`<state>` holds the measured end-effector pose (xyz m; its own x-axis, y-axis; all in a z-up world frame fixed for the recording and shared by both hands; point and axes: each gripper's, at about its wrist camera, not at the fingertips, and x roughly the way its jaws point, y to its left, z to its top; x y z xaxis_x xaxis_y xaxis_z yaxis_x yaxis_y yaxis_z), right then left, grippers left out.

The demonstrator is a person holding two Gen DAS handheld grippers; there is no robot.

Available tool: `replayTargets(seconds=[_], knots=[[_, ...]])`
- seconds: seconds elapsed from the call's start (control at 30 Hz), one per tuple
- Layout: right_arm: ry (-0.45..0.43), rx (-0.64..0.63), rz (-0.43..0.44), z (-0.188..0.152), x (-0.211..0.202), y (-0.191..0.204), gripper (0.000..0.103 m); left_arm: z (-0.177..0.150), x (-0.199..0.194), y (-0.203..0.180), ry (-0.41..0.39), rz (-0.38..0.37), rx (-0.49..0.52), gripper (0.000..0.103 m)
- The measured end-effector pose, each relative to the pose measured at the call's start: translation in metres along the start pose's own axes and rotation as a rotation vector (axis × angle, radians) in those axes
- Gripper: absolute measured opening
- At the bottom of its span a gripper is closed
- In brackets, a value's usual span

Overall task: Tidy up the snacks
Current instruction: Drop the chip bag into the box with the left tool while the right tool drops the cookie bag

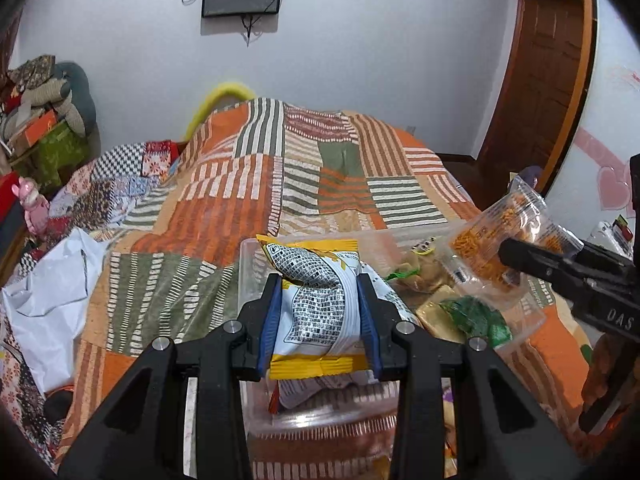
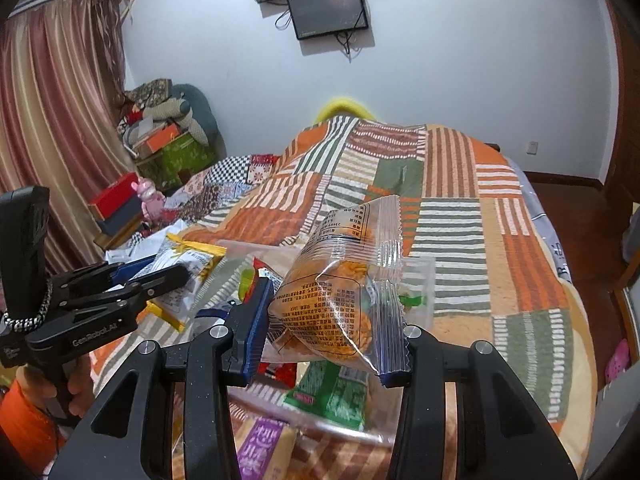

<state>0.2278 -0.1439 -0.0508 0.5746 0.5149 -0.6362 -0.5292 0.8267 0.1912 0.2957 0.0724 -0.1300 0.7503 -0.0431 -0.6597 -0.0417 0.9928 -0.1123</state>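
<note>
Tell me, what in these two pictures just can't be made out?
- Left wrist view: the clear bin's near contents, hidden by the white and yellow packet in the left gripper.
- Right wrist view: snacks below, covered by the clear packet of orange snack in the right gripper.
- Print on both packets: too small.

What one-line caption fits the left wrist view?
Left hand-held gripper clamps a yellow-and-white snack packet above a clear plastic bin on a patchwork bedspread.
</note>
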Motion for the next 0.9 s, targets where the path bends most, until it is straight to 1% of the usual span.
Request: replayTargets(seconds=[0.13, 0.3, 0.5, 0.6, 0.63, 0.73, 0.77, 0.8, 0.87, 0.9], knots=[[0.032, -0.025, -0.001, 0.001, 0.016, 0.004, 0.039, 0.004, 0.015, 0.002, 0.019, 0.008, -0.009, 0.036], [0.069, -0.004, 0.022, 0.001, 0.032, 0.0, 0.04, 0.006, 0.028, 0.001, 0.035, 0.006, -0.01, 0.036], [0.106, -0.02, 0.02, -0.003, 0.042, 0.001, 0.04, 0.006, 0.044, -0.001, 0.066, 0.018, 0.002, 0.036], [0.12, -0.037, 0.009, -0.004, 0.046, 0.003, 0.04, 0.006, 0.046, 0.0, 0.073, 0.009, -0.01, 0.036], [0.125, -0.04, 0.007, -0.003, 0.047, 0.003, 0.042, 0.005, 0.045, 0.0, 0.071, 0.005, -0.01, 0.036], [0.138, -0.041, 0.011, -0.003, 0.047, 0.002, 0.042, 0.005, 0.043, -0.004, 0.069, 0.012, 0.013, 0.041], [0.139, -0.041, 0.008, -0.003, 0.045, 0.002, 0.042, 0.004, 0.042, -0.005, 0.069, 0.016, 0.021, 0.044], [0.141, -0.04, 0.008, -0.003, 0.045, 0.002, 0.044, 0.004, 0.04, -0.007, 0.068, 0.019, 0.026, 0.05], [0.145, -0.044, 0.002, -0.004, 0.042, 0.002, 0.047, 0.004, 0.037, -0.008, 0.058, 0.018, 0.024, 0.054], [0.147, -0.047, -0.001, -0.004, 0.041, 0.002, 0.052, 0.004, 0.034, -0.008, 0.055, 0.017, 0.022, 0.055]])
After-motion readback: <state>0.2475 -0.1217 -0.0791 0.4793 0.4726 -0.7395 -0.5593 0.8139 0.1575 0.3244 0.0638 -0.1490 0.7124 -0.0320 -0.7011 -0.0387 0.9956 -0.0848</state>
